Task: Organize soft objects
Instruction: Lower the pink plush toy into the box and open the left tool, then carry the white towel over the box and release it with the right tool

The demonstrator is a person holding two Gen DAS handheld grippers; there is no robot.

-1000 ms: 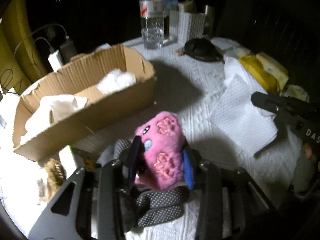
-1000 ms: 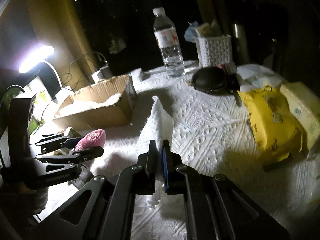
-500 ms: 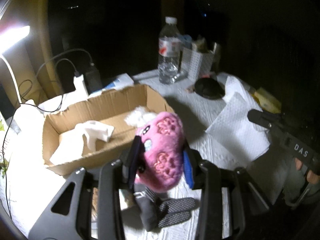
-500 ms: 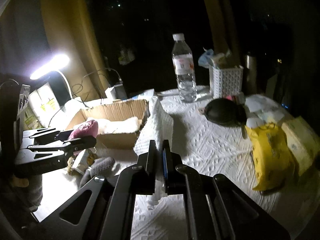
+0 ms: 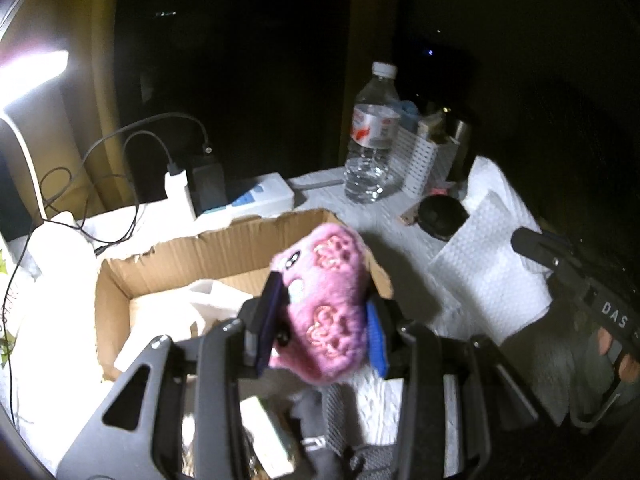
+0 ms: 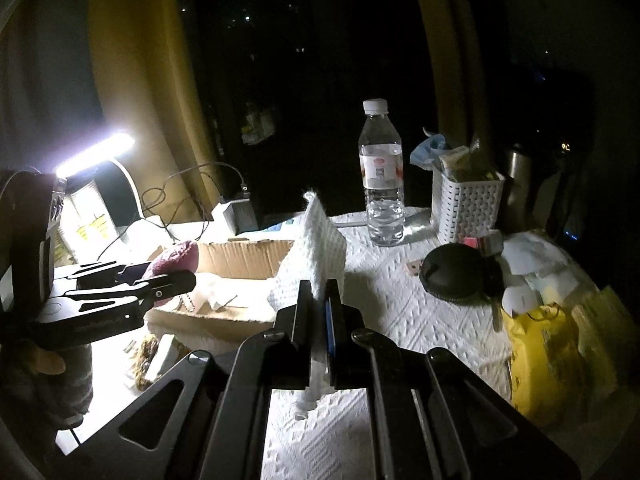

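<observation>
With the left gripper (image 5: pixel 320 320) clamping the plush (image 5: pixel 324 308) above the box (image 5: pixel 224 248) and the right gripper (image 6: pixel 319 312) pinching a tissue (image 6: pixel 316 240), either could miss the box if released too soon.

Water bottle (image 6: pixel 380 176) beside white basket (image 6: pixel 468 209), lamp (image 6: pixel 94 155) lit.

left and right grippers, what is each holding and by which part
Left gripper clamps the fuzzy pink plush toy across its body. Right gripper pinches the white paper towel at its lower edge.

Pink plush toy (image 5: pixel 326 304) with darker pink embroidered swirls, brown cardboard box (image 5: pixel 192 256), white dimple-embossed paper towel (image 6: pixel 316 248)
</observation>
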